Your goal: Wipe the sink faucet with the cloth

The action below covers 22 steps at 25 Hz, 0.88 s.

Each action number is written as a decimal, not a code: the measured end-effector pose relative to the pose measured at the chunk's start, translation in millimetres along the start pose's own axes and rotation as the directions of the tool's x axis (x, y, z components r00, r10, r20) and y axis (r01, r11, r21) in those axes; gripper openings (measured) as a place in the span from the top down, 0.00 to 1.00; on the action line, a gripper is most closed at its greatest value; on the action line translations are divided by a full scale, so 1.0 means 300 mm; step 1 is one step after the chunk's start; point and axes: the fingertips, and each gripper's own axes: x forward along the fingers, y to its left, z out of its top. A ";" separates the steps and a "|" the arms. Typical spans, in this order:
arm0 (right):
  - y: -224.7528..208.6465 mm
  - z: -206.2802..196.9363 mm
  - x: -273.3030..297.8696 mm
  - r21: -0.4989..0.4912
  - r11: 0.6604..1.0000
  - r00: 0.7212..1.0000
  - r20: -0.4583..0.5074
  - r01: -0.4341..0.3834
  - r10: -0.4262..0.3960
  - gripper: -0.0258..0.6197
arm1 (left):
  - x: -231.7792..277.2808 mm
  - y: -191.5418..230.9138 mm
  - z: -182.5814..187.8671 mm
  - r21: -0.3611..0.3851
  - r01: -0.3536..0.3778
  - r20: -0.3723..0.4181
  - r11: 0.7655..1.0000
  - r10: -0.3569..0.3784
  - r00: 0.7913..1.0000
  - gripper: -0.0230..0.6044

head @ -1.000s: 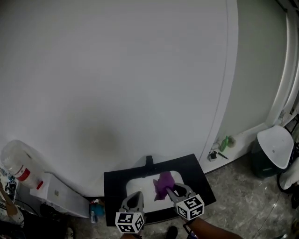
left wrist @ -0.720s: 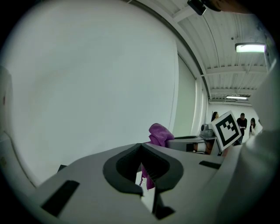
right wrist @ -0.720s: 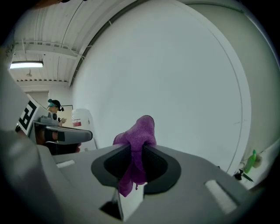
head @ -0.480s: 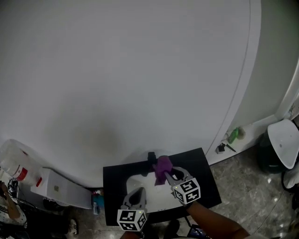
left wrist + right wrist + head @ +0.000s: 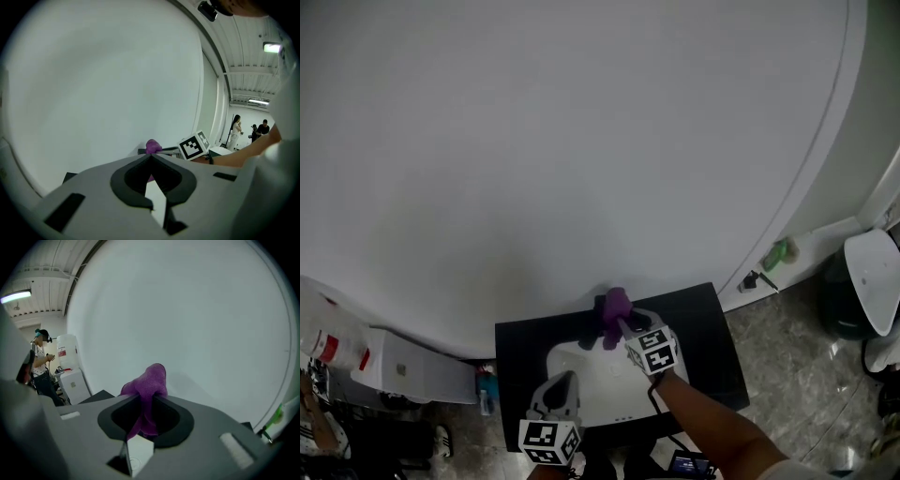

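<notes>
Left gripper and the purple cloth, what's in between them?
Just the white sink basin lies between the left gripper and the purple cloth, as the head view shows.

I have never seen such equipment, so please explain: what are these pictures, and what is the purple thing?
No robot: a person holds a two-jaw gripper in each hand. One picture is from a camera on the head, looking down; the other two from cameras on the grippers. Below is a black counter with a white sink and faucet. The right gripper has its jaws shut on a purple cloth at the faucet. The left gripper is shut and empty.
</notes>
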 end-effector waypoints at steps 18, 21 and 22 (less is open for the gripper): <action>-0.068 -0.344 0.211 0.025 0.999 0.973 -0.228 0.033 -0.026 0.85 | 0.014 0.154 -0.052 -0.002 -0.044 -0.024 0.999 0.044 0.999 0.96; -0.023 -0.161 0.130 0.013 1.000 0.996 -0.088 0.020 -0.018 0.85 | 0.023 0.148 -0.024 0.003 -0.028 -0.011 1.000 0.028 1.000 0.96; -0.006 -0.137 0.140 0.000 1.000 0.997 -0.076 0.004 -0.004 0.85 | 0.027 0.149 -0.018 0.004 -0.028 -0.009 1.000 0.028 1.000 0.96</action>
